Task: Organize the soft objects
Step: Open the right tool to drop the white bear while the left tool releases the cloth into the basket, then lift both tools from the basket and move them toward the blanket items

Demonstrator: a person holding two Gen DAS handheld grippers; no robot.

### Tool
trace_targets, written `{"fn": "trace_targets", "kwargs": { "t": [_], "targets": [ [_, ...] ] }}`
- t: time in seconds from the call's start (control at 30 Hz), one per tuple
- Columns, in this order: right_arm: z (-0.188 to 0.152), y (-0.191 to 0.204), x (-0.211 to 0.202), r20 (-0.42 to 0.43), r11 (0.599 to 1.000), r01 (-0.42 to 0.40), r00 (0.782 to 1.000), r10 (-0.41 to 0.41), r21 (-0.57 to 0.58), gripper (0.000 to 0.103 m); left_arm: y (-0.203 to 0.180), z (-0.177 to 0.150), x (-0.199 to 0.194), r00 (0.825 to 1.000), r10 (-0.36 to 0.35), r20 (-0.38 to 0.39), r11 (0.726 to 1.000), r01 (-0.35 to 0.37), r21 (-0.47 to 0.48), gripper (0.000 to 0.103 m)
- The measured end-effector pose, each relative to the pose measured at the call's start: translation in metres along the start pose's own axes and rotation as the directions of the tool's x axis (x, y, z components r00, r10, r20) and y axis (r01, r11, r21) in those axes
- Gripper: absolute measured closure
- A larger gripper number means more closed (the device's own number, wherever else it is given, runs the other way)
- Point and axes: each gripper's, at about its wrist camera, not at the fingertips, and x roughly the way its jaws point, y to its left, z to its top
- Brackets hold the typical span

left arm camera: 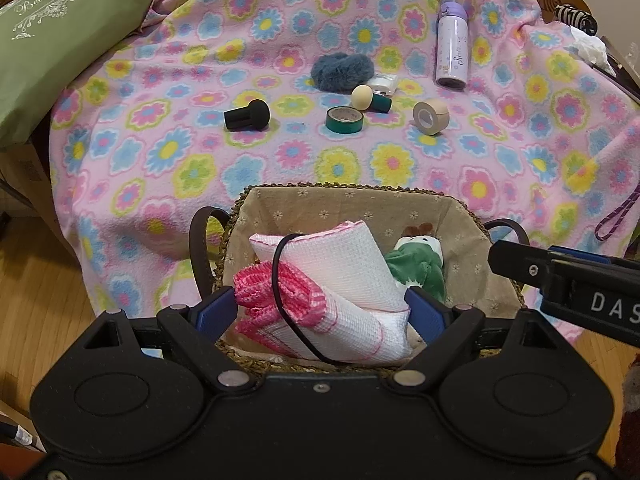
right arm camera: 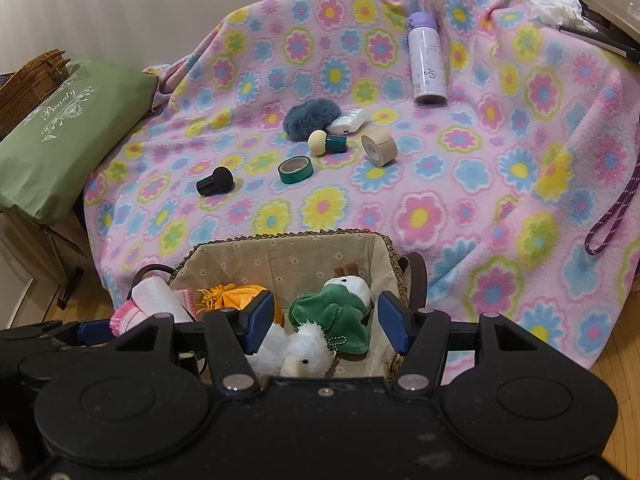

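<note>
Your left hand-held gripper (left arm camera: 322, 308) sits over the near end of the woven seagrass basket with beige flowered fabric liner (left arm camera: 344, 204). Its blue pads stand wide, flanking the folded white waffle-weave cloth with pink trim (left arm camera: 344, 280). Can't tell whether the pads press on it; left pad looks just beside the pink ruffled edge, right pad just beside the white fold. A black cable loop (left arm camera: 280, 280) lies over the cloth.

Your right hand-held gripper (right arm camera: 322, 320) is over the same basket (right arm camera: 280, 240), its pads apart and not pressing on anything. Between and below them: a green plush toy with white face and brown antlers (right arm camera: 334, 308) and a fluffy white plush animal (right arm camera: 304, 350). An orange fabric pouch with fringe (right arm camera: 236, 294) sits just left of the left pad. The white cloth (right arm camera: 154, 294) hangs at the basket's left rim.

All of these soft things are inside the basket. One still outside: a blue-grey fuzzy pouf (left arm camera: 342, 72) on the pink floral fleece blanket (left arm camera: 160, 152), touching a small white packet (left arm camera: 384, 82).

Also on the blanket:
- black stubby sponge applicator (left arm camera: 246, 114)
- green tape roll (left arm camera: 345, 119)
- beige tape roll (left arm camera: 431, 117)
- cream-headed applicator with a green base (left arm camera: 370, 98)
- lilac bottle lying flat (left arm camera: 452, 46)

Green printed cushion (left arm camera: 52, 52) at far left.
</note>
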Motion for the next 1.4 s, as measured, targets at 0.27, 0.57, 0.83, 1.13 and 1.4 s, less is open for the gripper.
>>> {"fn": "trace_targets", "kwargs": {
  "t": [0.27,0.57,0.83,1.13,1.4],
  "targets": [
    [0.0,-0.001,-0.001,0.004,1.0,0.006,1.0,-0.006,0.008,0.045,-0.001,0.0,-0.004,1.0,-0.026,0.017,1.0,0.026,0.001,0.016],
    [0.0,-0.002,-0.003,0.014,1.0,0.011,1.0,-0.011,0.016,0.042,-0.007,0.001,-0.009,0.998,-0.028,0.057,0.999,0.026,0.036,0.01],
    [0.0,-0.002,-0.003,0.011,1.0,0.01,1.0,-0.01,0.018,0.042,-0.005,0.0,-0.007,0.999,-0.021,0.045,0.999,0.02,0.027,0.01],
    [0.0,-0.002,-0.003,0.01,1.0,0.01,1.0,-0.01,0.02,0.042,-0.005,0.0,-0.006,0.999,-0.016,0.038,1.0,0.015,0.026,0.01],
    [0.0,-0.003,-0.003,0.01,1.0,0.01,1.0,-0.01,0.019,0.041,-0.005,0.0,-0.007,0.999,-0.016,0.037,1.0,0.016,0.026,0.01]
  ]
}}
